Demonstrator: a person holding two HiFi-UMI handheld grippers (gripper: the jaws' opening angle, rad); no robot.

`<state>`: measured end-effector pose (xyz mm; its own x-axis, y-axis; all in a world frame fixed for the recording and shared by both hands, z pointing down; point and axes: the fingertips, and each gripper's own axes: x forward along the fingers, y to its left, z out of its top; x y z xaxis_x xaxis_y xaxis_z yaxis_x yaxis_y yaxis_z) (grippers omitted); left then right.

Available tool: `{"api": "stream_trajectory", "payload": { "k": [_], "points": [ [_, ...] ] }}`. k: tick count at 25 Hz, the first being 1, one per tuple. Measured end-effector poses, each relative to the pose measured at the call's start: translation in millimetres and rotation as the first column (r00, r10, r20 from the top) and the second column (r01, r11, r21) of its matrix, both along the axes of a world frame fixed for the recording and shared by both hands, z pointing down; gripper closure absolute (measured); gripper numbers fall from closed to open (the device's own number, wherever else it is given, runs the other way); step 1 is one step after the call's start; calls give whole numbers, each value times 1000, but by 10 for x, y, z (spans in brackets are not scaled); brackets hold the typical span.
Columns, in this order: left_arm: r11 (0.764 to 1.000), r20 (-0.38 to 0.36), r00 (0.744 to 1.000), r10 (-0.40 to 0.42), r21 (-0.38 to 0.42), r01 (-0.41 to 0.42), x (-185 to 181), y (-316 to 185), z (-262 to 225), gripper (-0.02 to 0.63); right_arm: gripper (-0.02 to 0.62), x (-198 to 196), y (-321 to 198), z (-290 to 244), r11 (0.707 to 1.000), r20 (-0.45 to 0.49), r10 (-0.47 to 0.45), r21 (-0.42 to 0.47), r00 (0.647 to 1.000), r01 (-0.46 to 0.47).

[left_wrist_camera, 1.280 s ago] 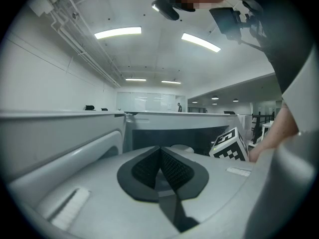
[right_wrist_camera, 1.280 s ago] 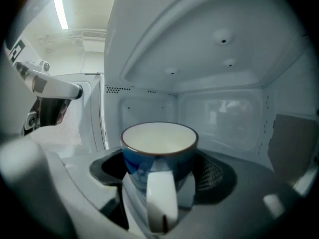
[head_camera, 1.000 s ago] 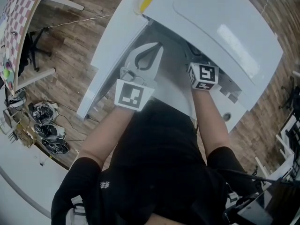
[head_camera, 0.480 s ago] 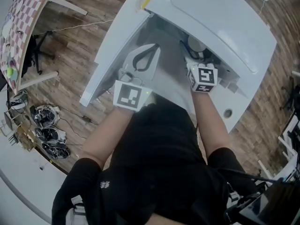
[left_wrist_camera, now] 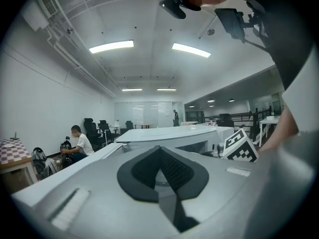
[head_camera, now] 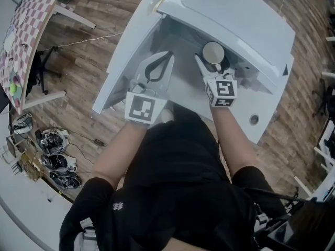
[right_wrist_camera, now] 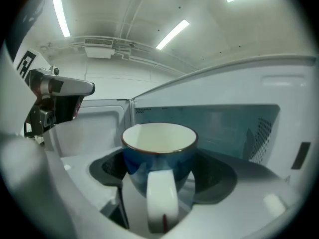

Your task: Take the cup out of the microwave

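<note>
**Left to right.** The open white door (head_camera: 123, 56) of the white microwave oven (head_camera: 235, 20) stands swung out at the left.

Just beside it, the left gripper (head_camera: 168, 56) hangs in front of the opening. Its fingers are closed tip to tip with nothing between them, as the left gripper view confirms (left_wrist_camera: 160, 153). It has barely shifted over the last second and plays no visible part in the lift.

**The change** lies at the right gripper (head_camera: 212, 61).
- One second ago it reached in under the oven's top edge, and the cup could not be seen from above.
- Half a second ago only part of a rim showed.
- Now the blue glazed cup with a cream inside and a white handle (head_camera: 213, 52) shows its whole round mouth, clear of that edge.

In the right gripper view the cup (right_wrist_camera: 158, 148) sits upright between the jaws of the gripper (right_wrist_camera: 162, 183). The jaws are closed in on it, and the handle points straight back toward the camera. The cavity's grey back wall (right_wrist_camera: 224, 128) lies behind it.

**Reading.** The cup has probably been drawn out to the mouth of the microwave, so the withdrawal appears largely done. What likely remains is to carry the cup past the door and keep it level.
</note>
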<state>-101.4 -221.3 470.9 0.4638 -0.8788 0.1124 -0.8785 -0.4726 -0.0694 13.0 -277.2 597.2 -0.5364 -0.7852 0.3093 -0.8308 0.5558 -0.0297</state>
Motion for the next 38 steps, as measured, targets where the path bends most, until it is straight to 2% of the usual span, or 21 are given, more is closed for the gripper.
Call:
{"api": "stream_trajectory", "payload": {
  "k": [7, 20, 29, 38],
  "points": [
    [1000, 11, 1000, 0, -3, 0, -83, 178, -105, 600, 204, 23, 255, -205, 1000, 2, 3, -7, 1000, -2],
    [998, 48, 999, 4, 66, -7, -120, 255, -658, 600, 204, 138, 477, -790, 1000, 25, -27, 8, 999, 27],
    [996, 41, 999, -20, 88, 17, -286, 207, -1061, 600, 204, 235, 530, -1362, 999, 58, -32, -1, 998, 32],
    [993, 21, 999, -33, 115, 31, -429, 236, -1352, 600, 204, 240, 485, -1927, 996, 66, -85, 18, 994, 84]
  ]
}}
